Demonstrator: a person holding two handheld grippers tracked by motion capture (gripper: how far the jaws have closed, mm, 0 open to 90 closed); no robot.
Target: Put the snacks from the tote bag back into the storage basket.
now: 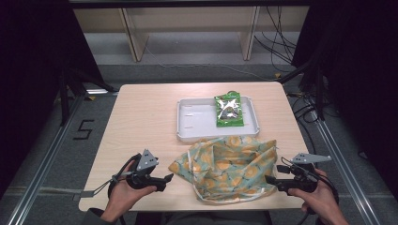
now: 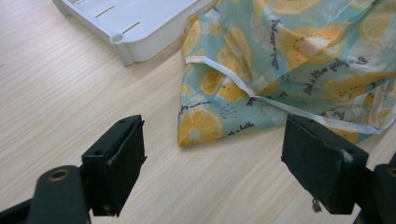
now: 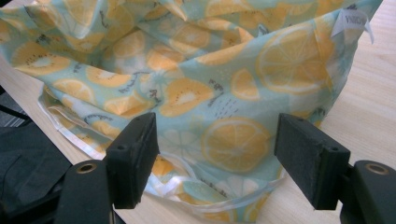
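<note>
The lemon-print cloth bag [image 1: 225,168] lies crumpled on the worktop [image 1: 141,122], just in front of the white tray [image 1: 197,124], its far edge touching the tray's near rim. A green snack packet [image 1: 228,110] rests in the tray. The bag looks thin, soft and light: it will likely fold and slide rather than keep its shape, so the hemmed mouth edge or the white drawstring [image 2: 233,79] seems the firmest place to pinch. Beside the bag, on its left, the left claw [image 2: 212,172] stands wide open and holds nothing; the bag's corner lies just beyond its jaws. At the bag's right edge, the right claw [image 3: 217,161] is also spread wide, the fabric and hem lying between its jaws, pads not pressing on it.
</note>
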